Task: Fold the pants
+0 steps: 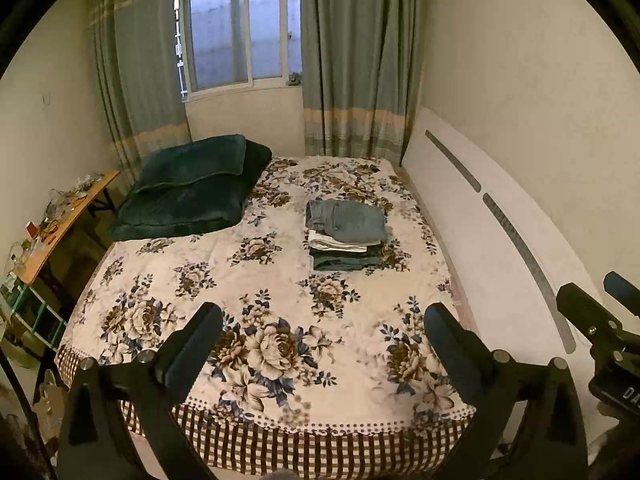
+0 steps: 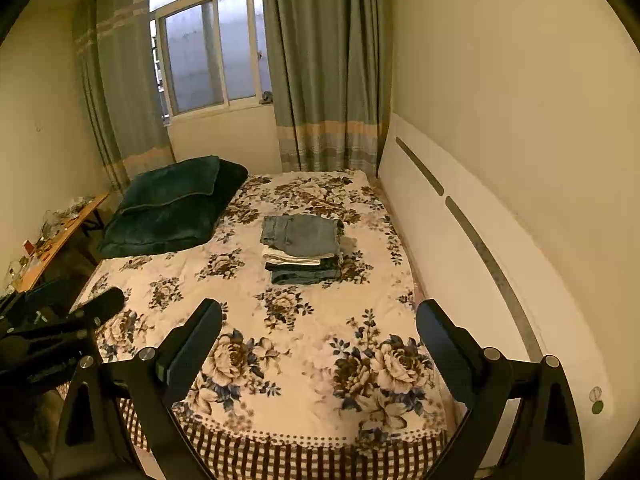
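Folded pants stack (image 1: 346, 240) at twelve o'clock on floral bed (image 1: 280, 344). Left tool (image 1: 322, 334) and right tool (image 2: 320, 330) spread wide, empty. Could topple if nudged.

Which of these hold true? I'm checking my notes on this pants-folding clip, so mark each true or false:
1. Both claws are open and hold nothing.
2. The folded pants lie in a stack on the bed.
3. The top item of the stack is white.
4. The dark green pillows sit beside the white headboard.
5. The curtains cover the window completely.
1. True: the left claw and the right claw are spread wide and empty.
2. True: the stack of folded pants rests on the floral bedspread.
3. False: the top item is blue-grey denim; a white item lies beneath it.
4. False: the dark green pillows are on the side opposite the white headboard.
5. False: the curtains are parted, showing the window.
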`<state>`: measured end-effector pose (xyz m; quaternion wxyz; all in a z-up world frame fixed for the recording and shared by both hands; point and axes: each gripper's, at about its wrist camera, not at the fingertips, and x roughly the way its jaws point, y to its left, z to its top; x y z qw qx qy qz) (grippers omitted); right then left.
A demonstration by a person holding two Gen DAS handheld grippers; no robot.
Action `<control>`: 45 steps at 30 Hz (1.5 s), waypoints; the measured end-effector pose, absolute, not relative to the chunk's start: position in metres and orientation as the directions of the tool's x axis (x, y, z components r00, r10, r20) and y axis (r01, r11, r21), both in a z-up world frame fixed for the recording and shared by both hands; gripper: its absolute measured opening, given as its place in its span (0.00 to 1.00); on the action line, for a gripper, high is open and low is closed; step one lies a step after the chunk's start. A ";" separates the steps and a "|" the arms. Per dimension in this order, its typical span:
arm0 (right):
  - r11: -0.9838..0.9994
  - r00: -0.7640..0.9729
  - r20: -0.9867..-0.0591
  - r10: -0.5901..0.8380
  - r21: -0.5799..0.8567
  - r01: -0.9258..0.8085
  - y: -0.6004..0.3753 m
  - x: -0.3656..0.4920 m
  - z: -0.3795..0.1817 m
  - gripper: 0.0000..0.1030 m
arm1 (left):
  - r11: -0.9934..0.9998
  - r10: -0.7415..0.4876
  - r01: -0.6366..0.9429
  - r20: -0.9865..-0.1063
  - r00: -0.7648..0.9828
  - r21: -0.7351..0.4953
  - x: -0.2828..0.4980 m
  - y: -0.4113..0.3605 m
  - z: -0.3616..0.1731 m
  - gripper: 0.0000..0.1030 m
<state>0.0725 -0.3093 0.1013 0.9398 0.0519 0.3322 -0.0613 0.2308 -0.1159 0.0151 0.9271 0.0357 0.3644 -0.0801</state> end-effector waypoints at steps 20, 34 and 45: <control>0.998 0.738 -0.673 -0.046 0.003 0.065 -0.313 0.163 0.151 0.97 | 0.997 0.015 0.044 -0.676 0.737 0.070 0.267 -0.114 0.048 1.00; 0.996 0.643 -0.765 -0.050 0.013 0.092 -0.331 0.210 0.083 0.97 | 0.995 0.049 0.028 -0.745 0.665 0.091 0.292 -0.116 0.010 1.00; 0.996 0.640 -0.767 -0.051 0.009 0.090 -0.330 0.212 0.081 0.97 | 0.997 0.037 0.029 -0.752 0.658 0.075 0.299 -0.121 0.007 1.00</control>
